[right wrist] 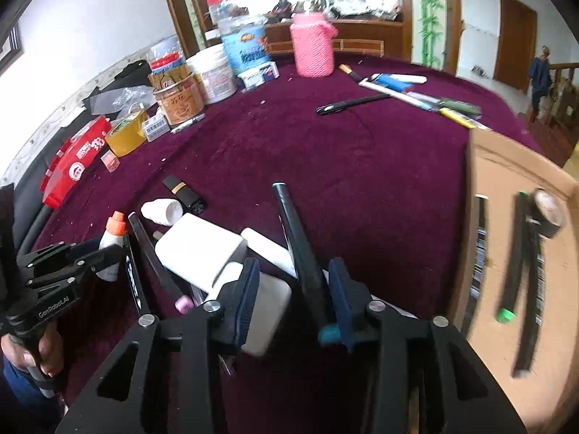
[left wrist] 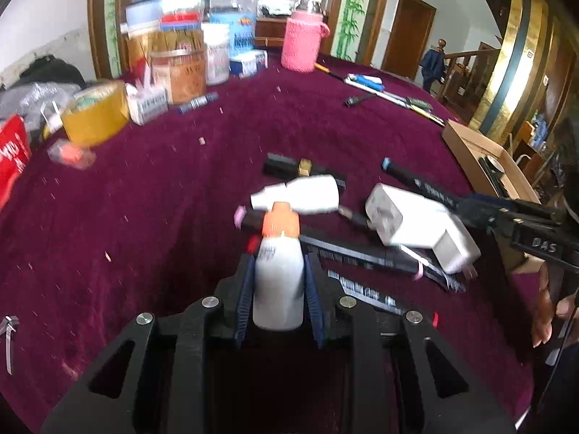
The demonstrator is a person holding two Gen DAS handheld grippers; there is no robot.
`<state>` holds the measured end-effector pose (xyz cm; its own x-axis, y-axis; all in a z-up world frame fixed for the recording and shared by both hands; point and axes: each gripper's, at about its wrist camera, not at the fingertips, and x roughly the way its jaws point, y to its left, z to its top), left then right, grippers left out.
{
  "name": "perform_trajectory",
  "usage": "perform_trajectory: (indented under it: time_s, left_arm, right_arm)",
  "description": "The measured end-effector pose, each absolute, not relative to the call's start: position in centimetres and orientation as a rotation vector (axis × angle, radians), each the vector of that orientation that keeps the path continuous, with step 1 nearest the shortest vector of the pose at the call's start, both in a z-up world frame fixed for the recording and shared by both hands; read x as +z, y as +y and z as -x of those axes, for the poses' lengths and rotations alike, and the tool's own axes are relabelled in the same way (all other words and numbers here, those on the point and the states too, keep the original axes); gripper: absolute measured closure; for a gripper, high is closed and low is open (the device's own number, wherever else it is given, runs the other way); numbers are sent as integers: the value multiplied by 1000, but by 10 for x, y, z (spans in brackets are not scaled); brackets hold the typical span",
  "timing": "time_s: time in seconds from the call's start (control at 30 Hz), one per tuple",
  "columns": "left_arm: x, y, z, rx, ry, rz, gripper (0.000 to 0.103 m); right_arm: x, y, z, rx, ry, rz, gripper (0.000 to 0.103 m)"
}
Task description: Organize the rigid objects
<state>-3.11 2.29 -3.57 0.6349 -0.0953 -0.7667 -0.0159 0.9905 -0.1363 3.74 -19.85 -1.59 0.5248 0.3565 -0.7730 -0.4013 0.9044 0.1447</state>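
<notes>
My left gripper (left wrist: 277, 282) pinches a small white bottle (left wrist: 278, 285) with an orange cap between its fingers (left wrist: 243, 289), held above the maroon-clothed surface (left wrist: 163, 217). Just past it lie a white tube (left wrist: 300, 193), a white power adapter (left wrist: 409, 220) and several black markers (left wrist: 362, 253) in a loose heap. My right gripper (right wrist: 295, 289) has its fingers (right wrist: 249, 289) spread; a black marker with a teal cap (right wrist: 300, 246) runs between them, leaning close by the right finger, and I cannot tell whether it touches. To the right sits a cardboard box (right wrist: 481, 166) holding more markers and a roll of tape (right wrist: 546, 213). A pink jug (right wrist: 313, 45) and jars stand at the far edge.
</notes>
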Motion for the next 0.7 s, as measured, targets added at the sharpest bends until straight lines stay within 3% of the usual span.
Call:
perform_trajectory:
  time_s: [0.1, 0.23, 0.4, 0.47, 0.53, 0.57, 0.63, 0.7]
  left_arm:
    - [-36, 23, 32, -60, 883, 151, 78]
    - [-40, 18, 33, -62, 905, 132, 78]
    - [-43, 18, 31, -82, 924, 130, 76]
    - [-43, 17, 31, -88, 924, 124, 72]
    - [-43, 13, 32, -93, 925, 104, 58]
    - [-44, 10, 33, -99, 927, 87, 54]
    - [-44, 4, 32, -84, 933, 47, 42]
    - [-45, -1, 31, -64, 944, 7, 39]
  right_arm:
    - [-9, -209, -16, 430, 895, 57, 65]
    - [-11, -217, 21, 485, 928, 78, 51]
    - [-38, -215, 44, 477, 1016, 209, 50]
    - [-38, -214, 43, 453, 995, 245, 45]
    - [-38, -215, 35, 415, 990, 245, 41]
    - [-39, -215, 32, 385, 974, 254, 33]
    - [-41, -214, 27, 368, 976, 252, 31]
    - [-42, -211, 22, 359, 977, 249, 26]
